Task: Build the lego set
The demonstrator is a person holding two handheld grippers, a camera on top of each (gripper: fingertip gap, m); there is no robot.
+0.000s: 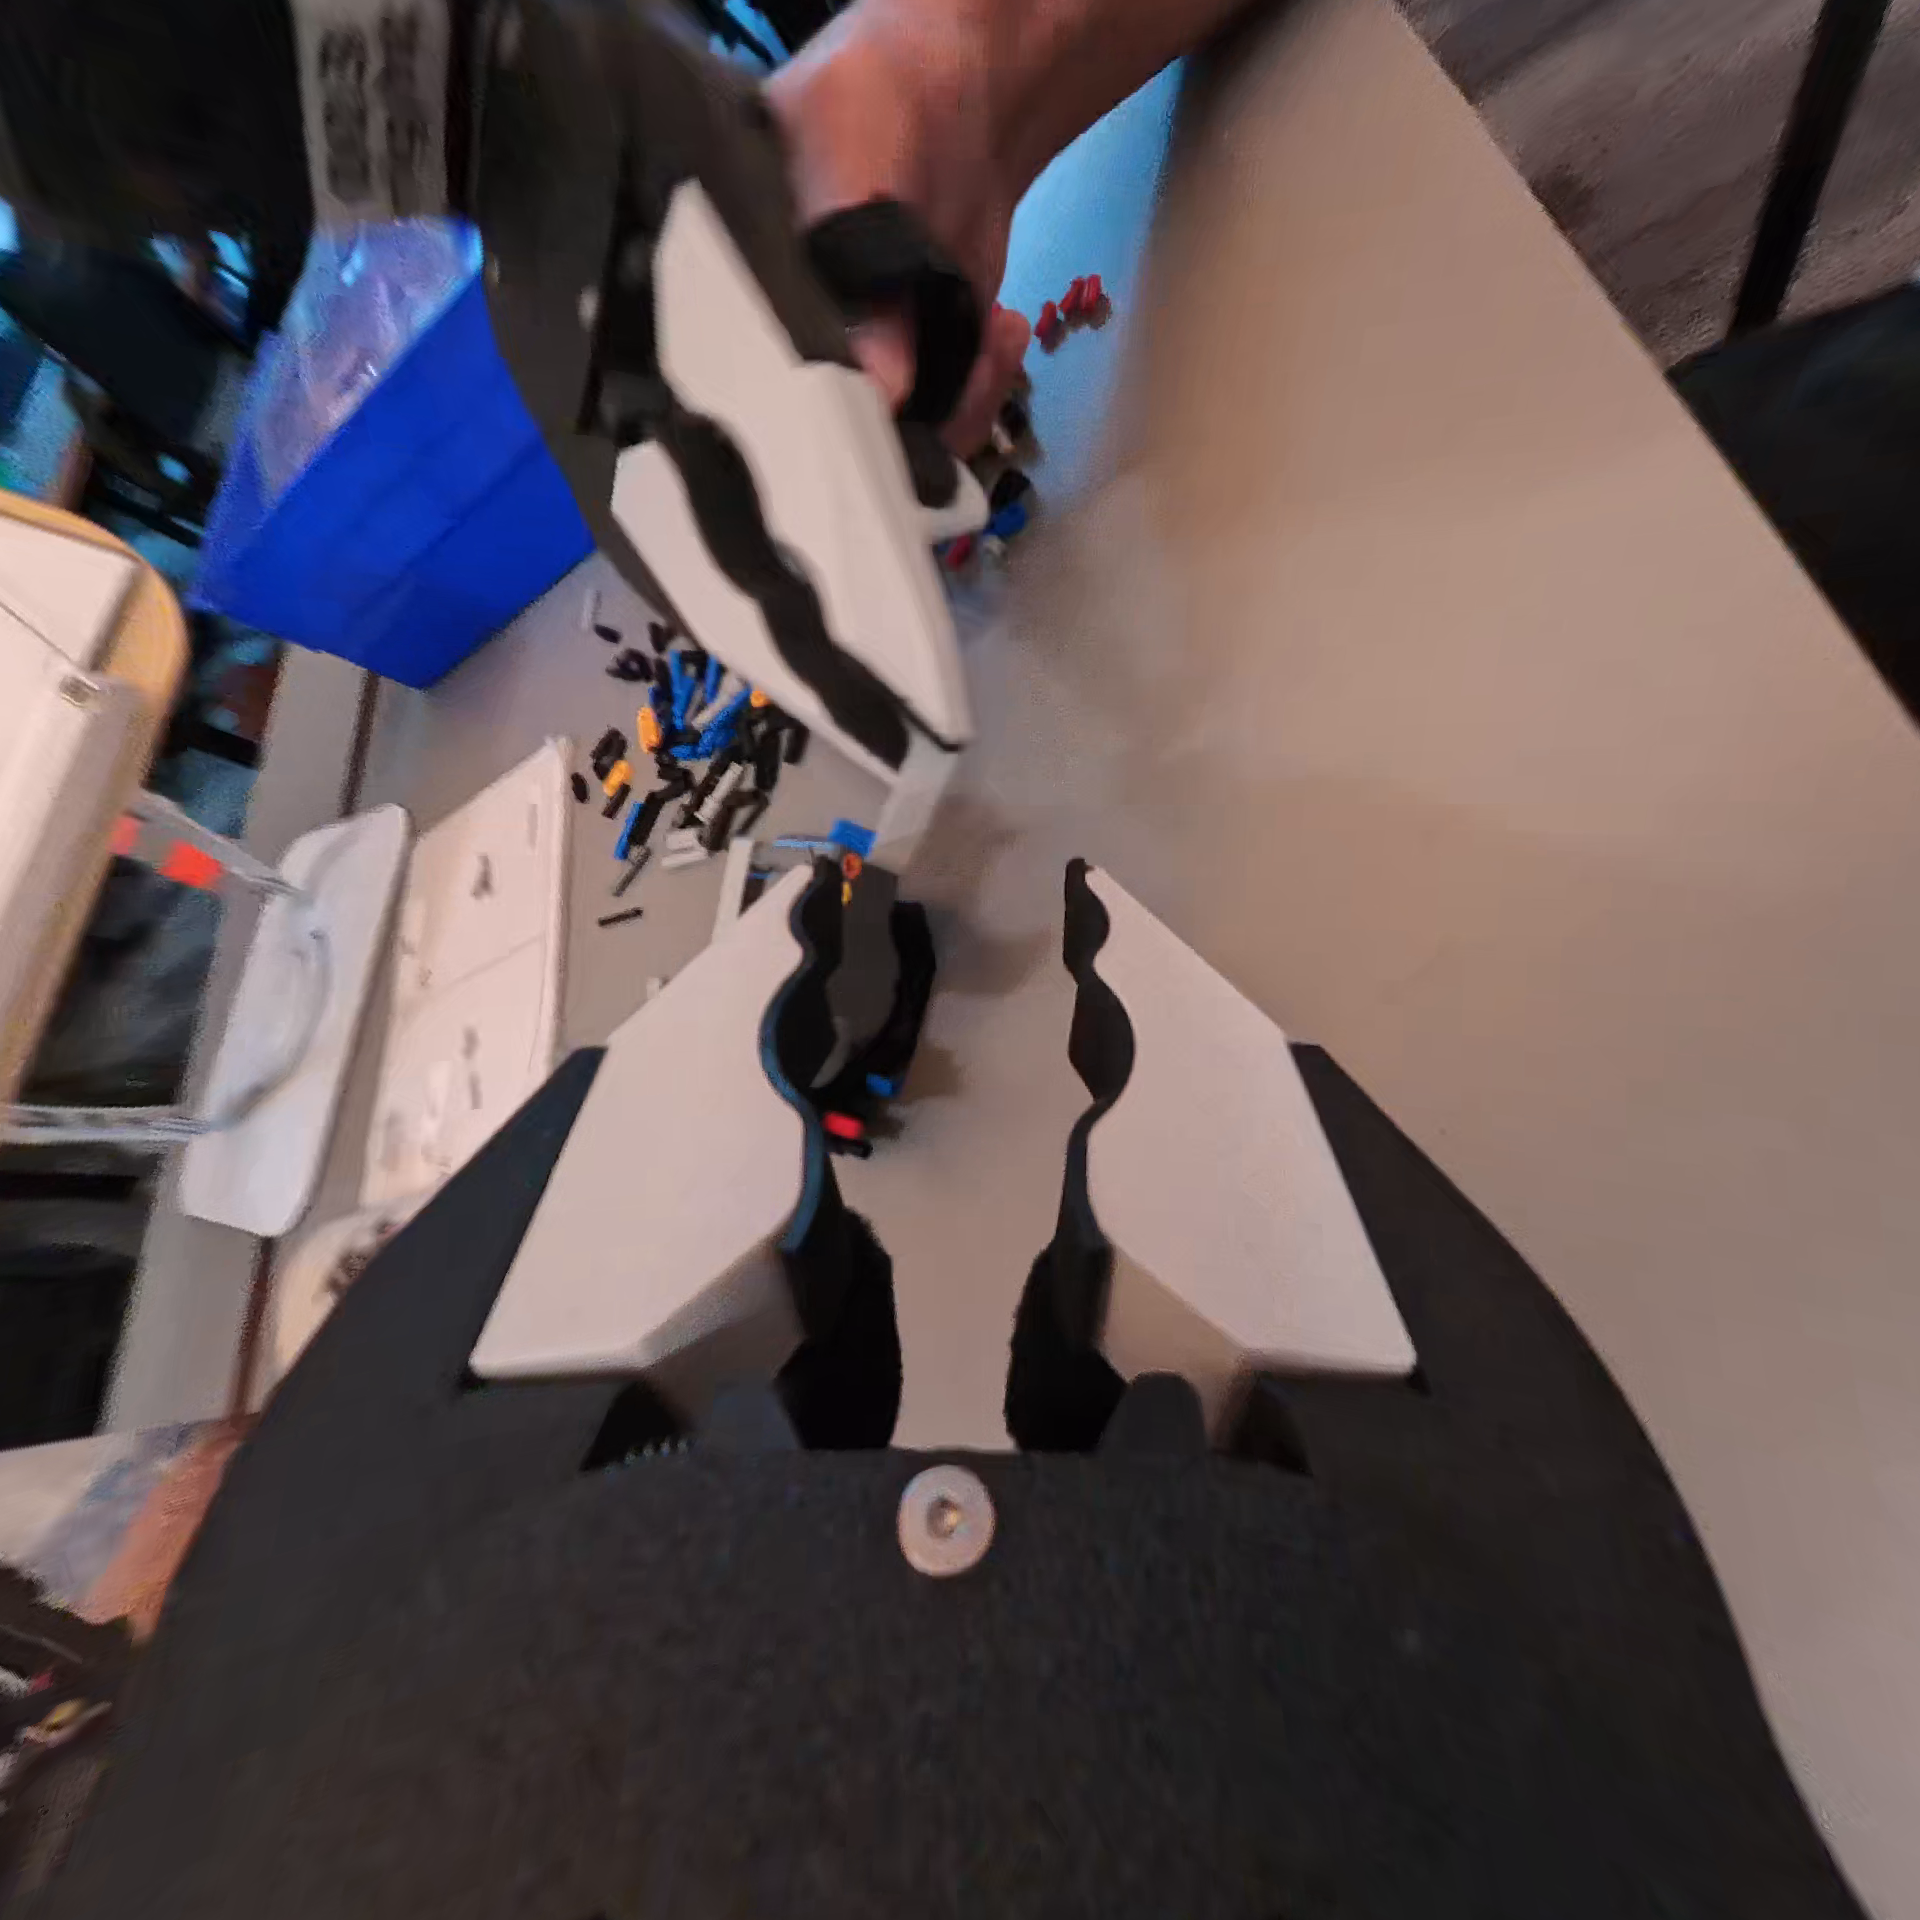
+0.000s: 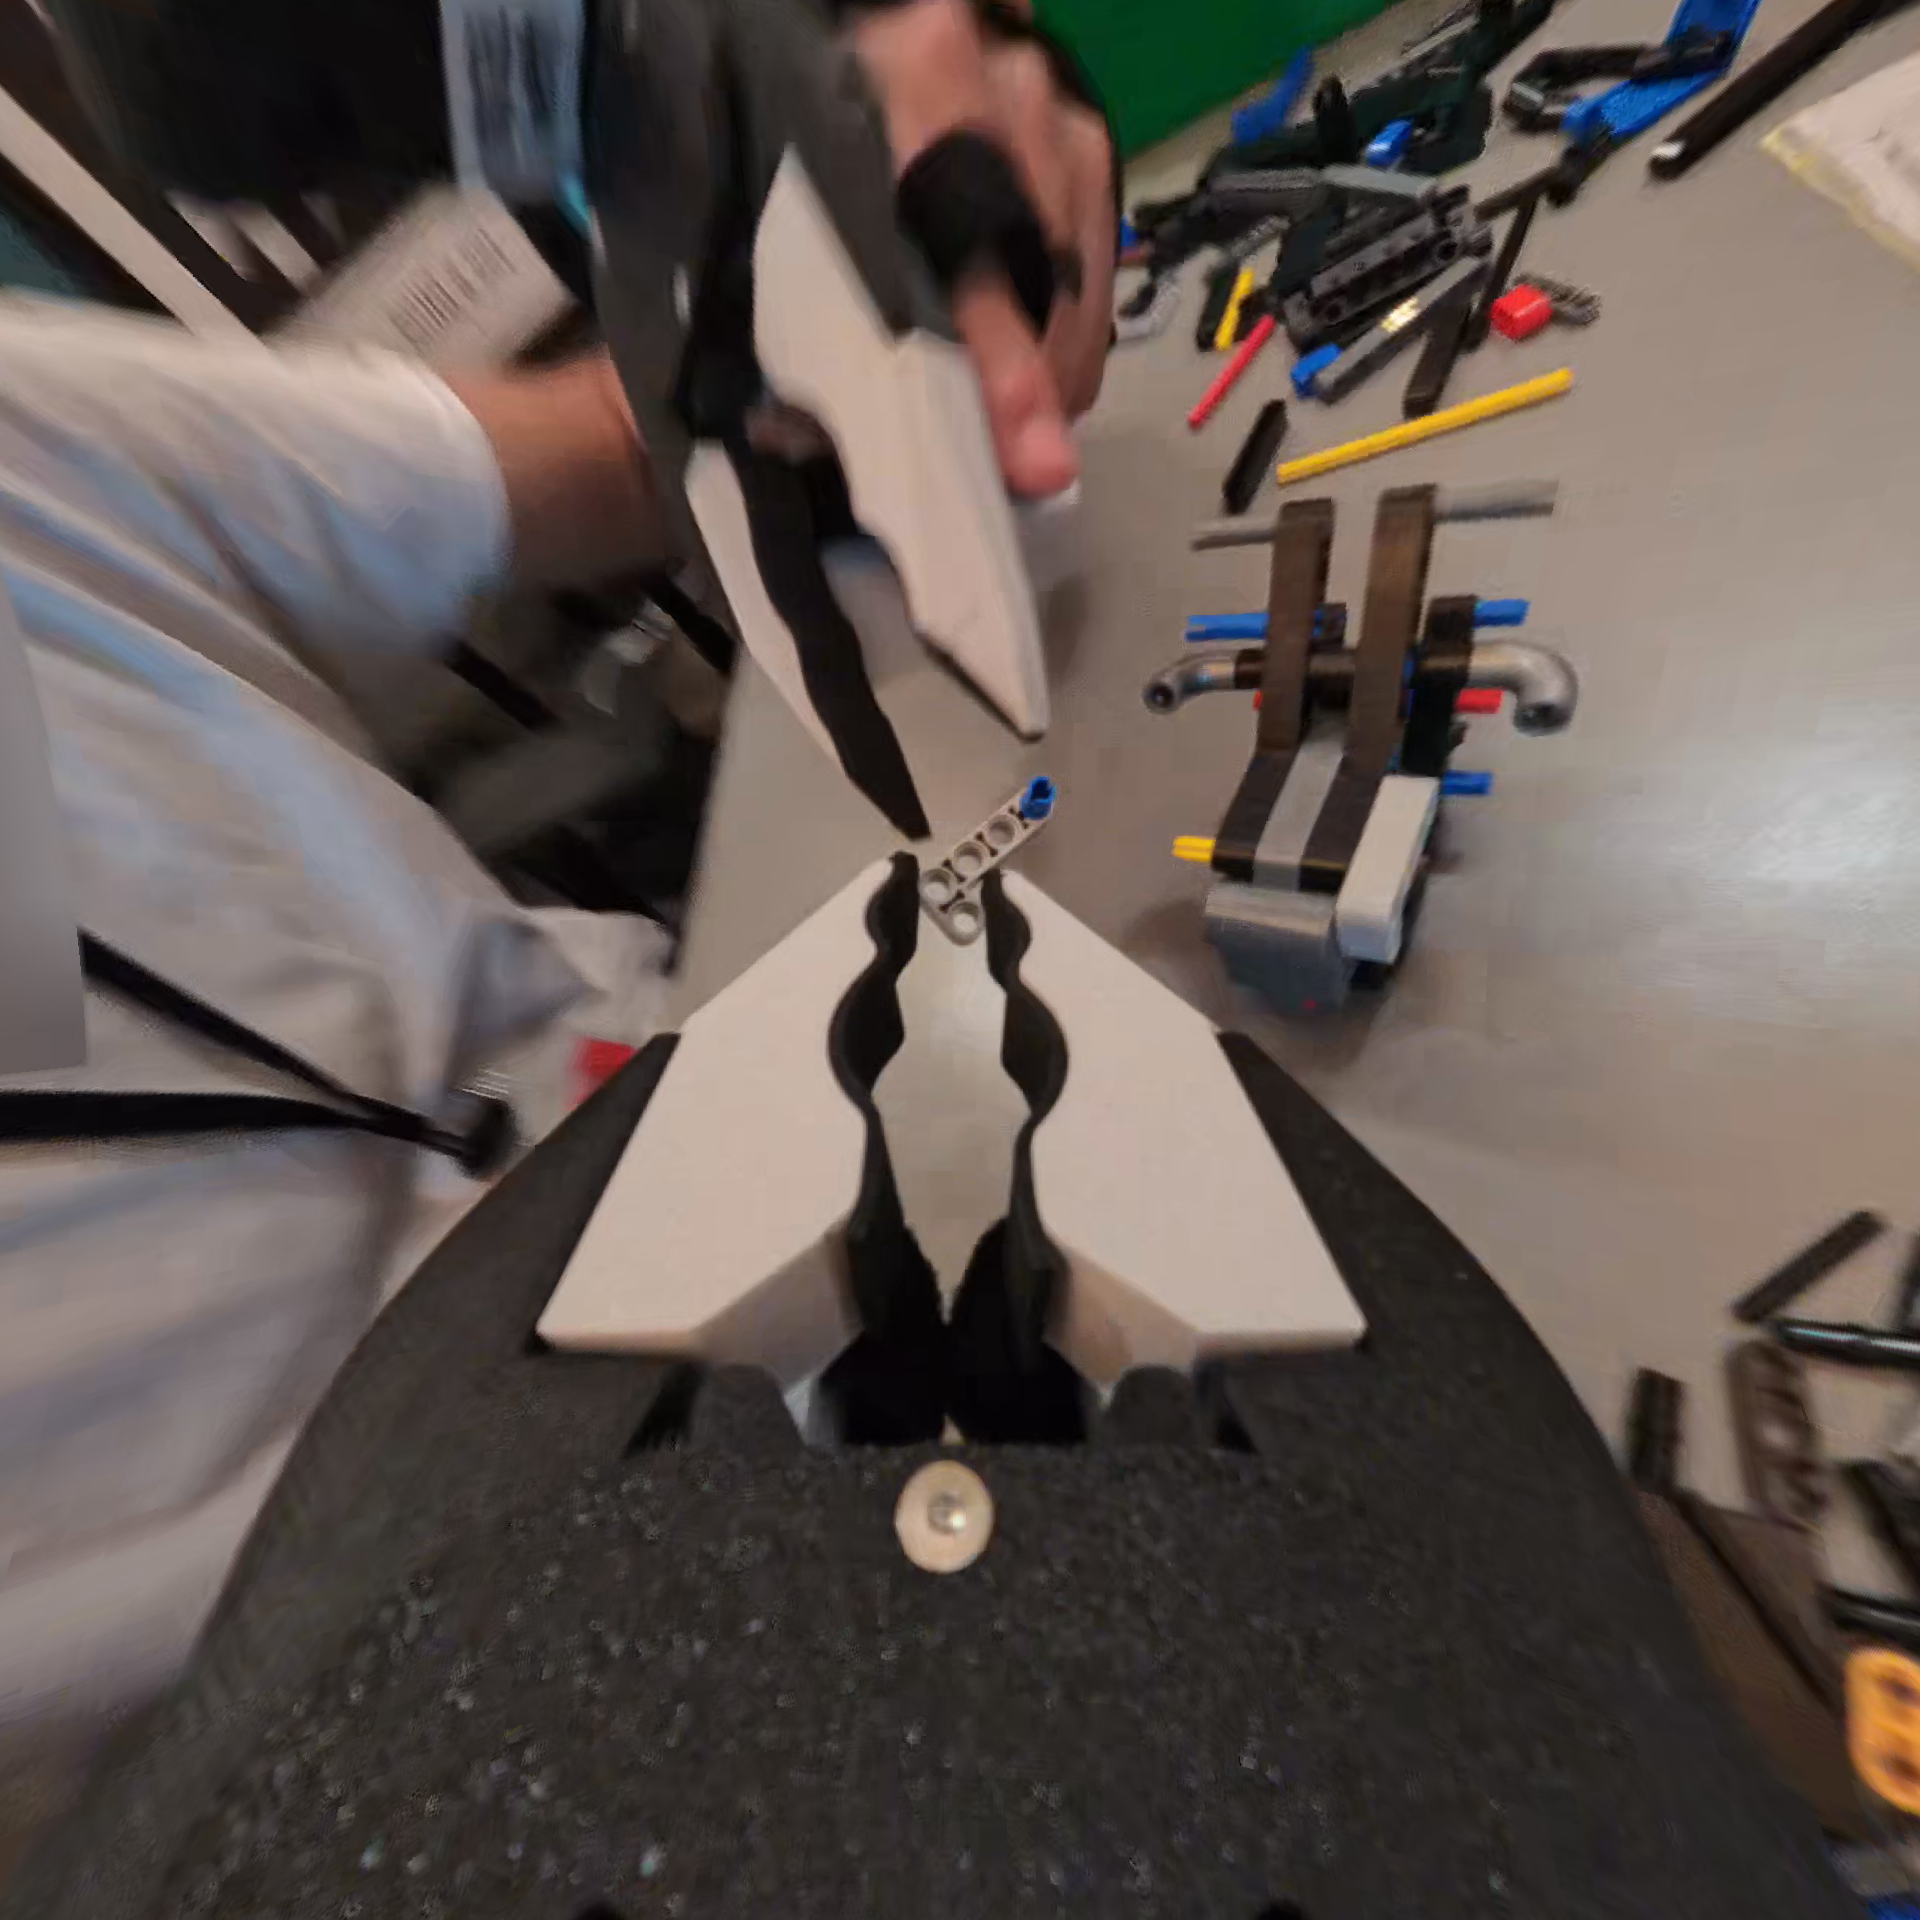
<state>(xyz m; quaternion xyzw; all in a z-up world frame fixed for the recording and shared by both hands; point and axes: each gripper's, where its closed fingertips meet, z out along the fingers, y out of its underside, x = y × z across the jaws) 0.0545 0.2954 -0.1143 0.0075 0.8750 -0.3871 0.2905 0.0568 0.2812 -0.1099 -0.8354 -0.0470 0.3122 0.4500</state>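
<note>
My right gripper (image 2: 948,873) is shut on a small grey holed beam (image 2: 971,862) with a blue pin (image 2: 1037,796) at its far end, held above the table. My left gripper (image 1: 945,873) is open and empty. Its tip shows in the right wrist view (image 2: 914,821), just beyond the beam. The part-built model (image 2: 1340,748) of black and grey beams, blue pins and grey elbow pipes stands on the table to the right of the beam. It shows dark and blurred behind my left finger in the left wrist view (image 1: 873,997). The right gripper (image 1: 914,727) comes in from above there.
A blue bin (image 1: 395,499), a pile of small pins (image 1: 686,748), white booklets (image 1: 478,935) and red pieces (image 1: 1070,307) lie on the table. Loose beams (image 2: 1382,260), a yellow axle (image 2: 1423,426) and black beams (image 2: 1808,1268) lie around the model. A sleeve (image 2: 208,623) fills the left. My two grippers' fingertips are within a few centimetres of each other. From either gripper's tips it is about 20 centimetres to the yellow axle (image 2: 1423,426).
</note>
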